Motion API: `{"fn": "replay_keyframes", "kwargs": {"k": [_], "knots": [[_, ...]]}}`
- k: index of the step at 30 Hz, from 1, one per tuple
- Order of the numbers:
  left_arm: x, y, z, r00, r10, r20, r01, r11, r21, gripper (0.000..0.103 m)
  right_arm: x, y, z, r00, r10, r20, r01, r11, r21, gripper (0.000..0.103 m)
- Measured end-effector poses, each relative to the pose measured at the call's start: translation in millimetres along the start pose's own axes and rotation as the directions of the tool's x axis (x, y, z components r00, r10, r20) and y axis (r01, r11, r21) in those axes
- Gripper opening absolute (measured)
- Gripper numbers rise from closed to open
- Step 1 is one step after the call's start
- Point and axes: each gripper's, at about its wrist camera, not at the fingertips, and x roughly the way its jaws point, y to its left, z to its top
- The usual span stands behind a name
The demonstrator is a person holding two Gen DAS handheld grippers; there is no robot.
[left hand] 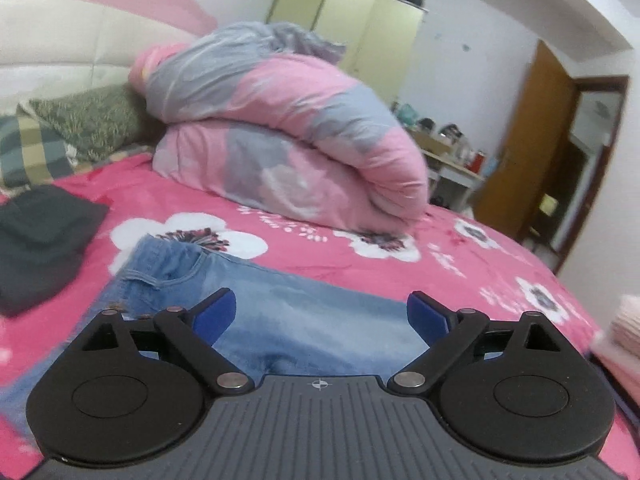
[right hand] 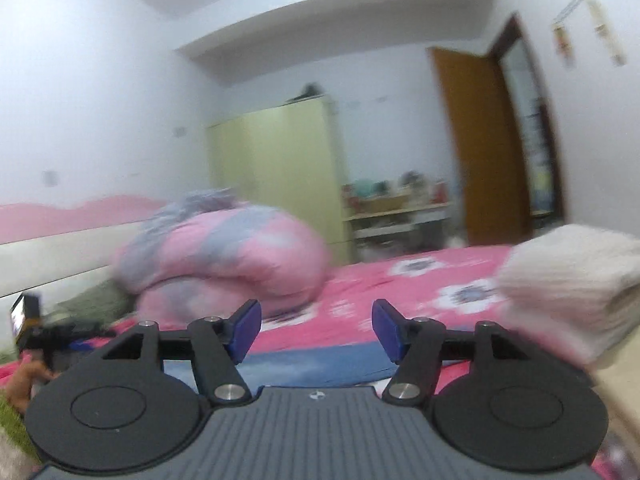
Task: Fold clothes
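A pair of light blue jeans point(left hand: 280, 304) lies flat on the pink flowered bedsheet point(left hand: 460, 264), waistband and pocket toward the far left. My left gripper point(left hand: 320, 316) hovers just over the jeans, open and empty, blue pads wide apart. In the right wrist view the jeans point(right hand: 316, 364) show as a blue strip below my right gripper point(right hand: 316, 330), which is open and empty above them. The view is blurred.
A rolled pink and grey quilt point(left hand: 280, 136) lies at the bed's far side, with pillows point(left hand: 80, 128) at the left. Folded dark clothing point(left hand: 40, 240) sits left of the jeans. A folded pale pink knit point(right hand: 568, 276) sits at the right. The other hand-held gripper point(right hand: 36, 336) shows at far left.
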Motion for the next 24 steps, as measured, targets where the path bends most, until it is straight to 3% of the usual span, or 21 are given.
{"fn": "replay_keyframes", "kwargs": {"k": [3,5,7,9,11,14,18,20,22,24], "knots": [[-51,5,20,0.999,0.024,0.021,-0.025,0.999,0.035,0.095,13,23,-18,0.987,0.152,-0.042,-0.152,0.988,0.015,0.064],[-85,10,36,0.998,0.049,0.043,-0.052,0.997,0.052,0.097,25,37,-34,0.962,0.26,-0.086,-0.256,0.965,0.059,0.064],[-117,14,51,0.989,0.125,0.076,-0.131,0.988,0.083,0.097,38,49,-50,0.924,0.359,-0.13,-0.345,0.931,0.118,0.064],[-145,15,64,0.966,0.227,0.121,-0.243,0.961,0.133,0.099,52,60,-65,0.88,0.439,-0.18,-0.407,0.893,0.189,0.064],[-163,15,67,0.927,0.333,0.174,-0.363,0.913,0.186,0.102,63,70,-79,0.834,0.503,-0.228,-0.446,0.857,0.259,0.064],[-166,20,49,0.862,0.465,0.203,-0.504,0.831,0.236,0.103,78,76,-98,0.8,0.524,-0.292,-0.44,0.843,0.308,0.064],[-131,43,-5,0.834,0.549,0.053,-0.545,0.804,0.239,0.103,90,82,-124,0.76,0.515,-0.398,-0.408,0.853,0.325,0.064],[-109,57,-35,0.833,0.551,-0.046,-0.531,0.821,0.208,0.103,84,80,-135,0.747,0.514,-0.422,-0.397,0.854,0.336,0.064],[-90,69,-60,0.825,0.555,-0.108,-0.533,0.827,0.18,0.102,82,77,-137,0.744,0.51,-0.433,-0.393,0.857,0.333,0.064],[-75,78,-81,0.822,0.547,-0.157,-0.528,0.836,0.148,0.102,78,77,-138,0.755,0.49,-0.435,-0.388,0.869,0.306,0.064]]}}
